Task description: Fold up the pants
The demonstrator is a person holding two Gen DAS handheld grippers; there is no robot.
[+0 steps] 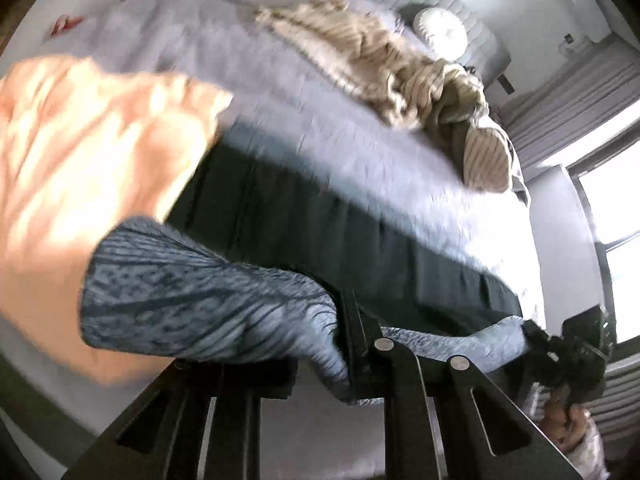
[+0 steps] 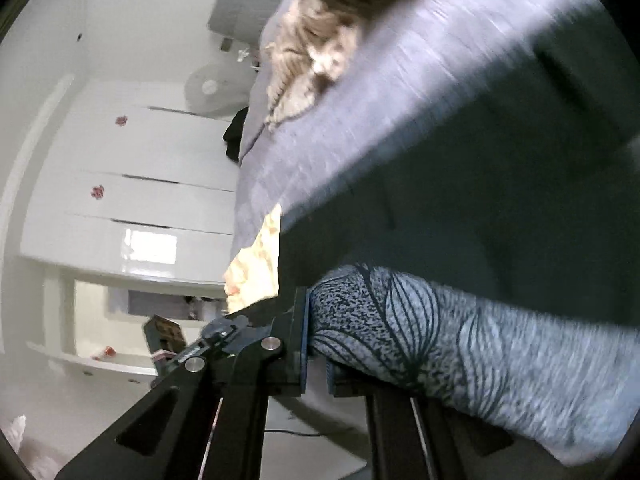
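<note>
The pants (image 1: 192,296) are blue-grey with a dark leaf print. My left gripper (image 1: 352,340) is shut on one edge of them, and the cloth bunches out to the left. The fabric stretches right to my right gripper (image 1: 560,344), seen at the lower right of the left wrist view. In the right wrist view my right gripper (image 2: 318,336) is shut on the pants (image 2: 460,344), which trail off to the right. The pants hang in the air in front of the bed (image 1: 280,80). The left gripper also shows in the right wrist view (image 2: 224,332).
A lavender bedspread (image 2: 360,100) covers the bed, over a dark bed skirt (image 1: 300,220). A beige striped blanket (image 1: 384,64) lies crumpled on it. A peach cloth (image 1: 80,152) lies at the left. White wardrobe doors (image 2: 132,168) and a window (image 1: 608,208) flank the room.
</note>
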